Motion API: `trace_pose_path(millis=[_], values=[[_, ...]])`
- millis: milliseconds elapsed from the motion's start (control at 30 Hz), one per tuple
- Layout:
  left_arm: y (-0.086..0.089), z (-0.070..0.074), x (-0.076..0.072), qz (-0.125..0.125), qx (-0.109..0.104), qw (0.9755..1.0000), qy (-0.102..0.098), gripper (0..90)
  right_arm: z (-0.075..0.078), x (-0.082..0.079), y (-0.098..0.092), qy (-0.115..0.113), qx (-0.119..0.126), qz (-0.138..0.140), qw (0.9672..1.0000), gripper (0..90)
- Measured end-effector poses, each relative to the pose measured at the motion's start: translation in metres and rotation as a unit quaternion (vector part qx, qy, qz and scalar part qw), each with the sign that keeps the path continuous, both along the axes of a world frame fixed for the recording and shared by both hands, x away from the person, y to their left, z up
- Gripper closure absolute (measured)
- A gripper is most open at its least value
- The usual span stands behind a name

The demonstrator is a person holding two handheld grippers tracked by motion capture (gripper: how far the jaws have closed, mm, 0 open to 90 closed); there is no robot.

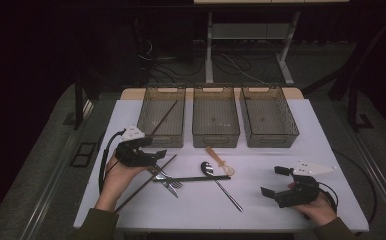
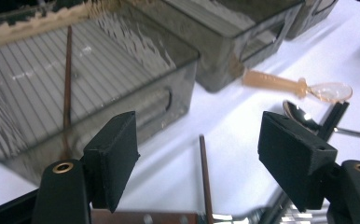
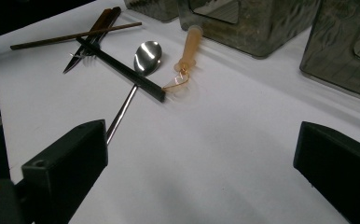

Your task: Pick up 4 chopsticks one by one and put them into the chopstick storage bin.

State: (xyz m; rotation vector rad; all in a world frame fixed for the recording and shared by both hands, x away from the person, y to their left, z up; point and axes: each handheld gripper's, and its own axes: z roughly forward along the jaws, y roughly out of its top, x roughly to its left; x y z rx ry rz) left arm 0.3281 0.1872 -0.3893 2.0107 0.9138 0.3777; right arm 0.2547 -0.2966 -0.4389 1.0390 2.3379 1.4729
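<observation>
Hovering at the lower left of the high view, the left gripper (image 1: 153,159) sits over a pile of cutlery with its jaws apart and nothing between the pads; no earlier picture supports any statement on jaw motion. In the left gripper view, a brown chopstick (image 2: 205,179) lies on the table in the gap between the jaws, its long axis running up the frame, roughly along the gripper's line of sight. The jaws therefore straddle it across its width, which appears to be the relation the coming grasp depends on. In the high view the same stick slants from lower left to upper right beneath the gripper. The left hand is far nearer to it than the right. The right gripper (image 1: 276,181) rests at the lower right, jaws wide apart and empty, well apart from the cutlery. A second brown chopstick (image 1: 164,118) leans in the left bin (image 1: 146,120) at the upper centre-left. The three bins are smoky, translucent plastic with ribbed floors. Beside the pile lie a matte black chopstick (image 1: 193,178), square in section, a polished steel spoon (image 1: 207,169), a steel fork (image 1: 165,179) and an amber translucent plastic spoon (image 1: 220,161). The table (image 1: 261,200) is smooth and white.
</observation>
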Motion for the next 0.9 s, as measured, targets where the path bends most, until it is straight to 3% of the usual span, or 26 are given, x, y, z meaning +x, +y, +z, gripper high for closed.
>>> trace_pose_path(millis=[133,333,467,733,900], values=[[0.004,-0.007,-0.012,-0.002,0.025,0.9997,-0.005,28.4,-0.001,0.001,0.002,0.001,-0.01,0.001,1.0,2.3],[0.017,-0.016,-0.025,0.0,0.023,0.9997,0.008,34.0,-0.001,0.0,0.002,-0.002,-0.01,-0.003,0.9999,2.3],[0.023,-0.022,-0.034,0.003,0.03,0.9994,0.014,43.7,-0.001,0.001,0.002,0.001,-0.011,-0.004,0.9999,2.3],[0.028,-0.034,-0.043,-0.001,0.051,0.9977,0.045,63.2,-0.001,0.001,0.003,0.001,-0.011,-0.004,0.9999,2.3],[0.029,-0.039,-0.044,-0.003,0.058,0.9964,0.062,68.0,-0.001,0.001,0.002,0.001,-0.011,-0.005,0.9999,2.3]])
